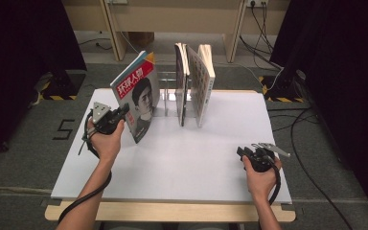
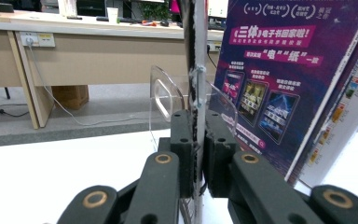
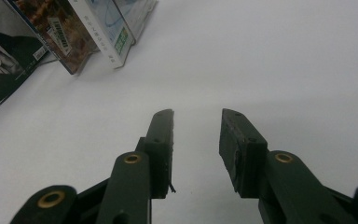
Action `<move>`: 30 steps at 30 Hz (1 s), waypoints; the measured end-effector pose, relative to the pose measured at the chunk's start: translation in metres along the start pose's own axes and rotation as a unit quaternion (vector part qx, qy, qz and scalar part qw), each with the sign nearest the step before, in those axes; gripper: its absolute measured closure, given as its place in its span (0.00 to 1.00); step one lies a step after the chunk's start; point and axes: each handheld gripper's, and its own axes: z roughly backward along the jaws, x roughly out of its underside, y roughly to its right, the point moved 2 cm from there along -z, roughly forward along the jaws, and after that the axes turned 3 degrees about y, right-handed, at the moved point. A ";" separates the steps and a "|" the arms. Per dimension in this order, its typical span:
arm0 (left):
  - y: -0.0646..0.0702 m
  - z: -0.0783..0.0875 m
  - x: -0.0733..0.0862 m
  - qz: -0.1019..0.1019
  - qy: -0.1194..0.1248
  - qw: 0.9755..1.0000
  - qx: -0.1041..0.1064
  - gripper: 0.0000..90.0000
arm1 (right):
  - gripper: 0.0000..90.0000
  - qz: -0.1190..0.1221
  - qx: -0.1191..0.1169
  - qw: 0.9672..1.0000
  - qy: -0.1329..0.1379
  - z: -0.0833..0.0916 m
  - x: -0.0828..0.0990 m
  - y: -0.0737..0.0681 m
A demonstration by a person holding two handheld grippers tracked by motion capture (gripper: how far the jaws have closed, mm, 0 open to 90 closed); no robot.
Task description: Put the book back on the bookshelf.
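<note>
Item 1 — magazine (image 1: 136, 93), red masthead and a portrait on the cover. Stands tilted on its lower edge near the left side of the white table (image 1: 182, 163), top leaning away toward the far left. Not yet in the rack; apart from the other volumes.

Item 2 — left gripper (image 1: 123, 111). Clamped on the magazine's edge. In the left gripper view the pads (image 2: 182, 144) press the thin stack of pages (image 2: 198, 84) from both sides, the edge running straight up between them.

Item 3 — right gripper (image 1: 243, 154). Rests low over the table's right half, well apart from all printed matter. Jaws parted with bare tabletop between, as seen in the right gripper view (image 3: 196, 122); nothing held.

Item 4 — clear acrylic rack (image 1: 168, 96), at the far middle of the table. Dividers visible in the left gripper view (image 2: 167, 95) just beyond the gripped edge.

Item 5 — two books (image 1: 195, 84), upright and leaning together at the rack's right side. Purple back cover of the nearer one (image 2: 279, 70) visible close by in the left gripper view.

Status, judged: shelving under way. Two volumes placed — one magazine lifted and gripped, close to the rack. Left to do: carry to a free slot left of the standing pair, set upright, release.
</note>
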 end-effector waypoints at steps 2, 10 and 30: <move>-0.001 0.001 0.002 0.009 -0.002 1.000 0.000 0.92 | 0.72 0.002 0.000 1.000 0.000 0.000 0.000 0.000; -0.001 0.005 0.001 0.020 0.005 1.000 0.006 0.89 | 0.72 -0.001 0.001 1.000 -0.001 -0.001 0.000 0.001; -0.005 -0.007 -0.044 0.048 0.027 0.998 0.010 0.77 | 0.71 -0.002 0.000 1.000 -0.003 0.000 0.000 0.002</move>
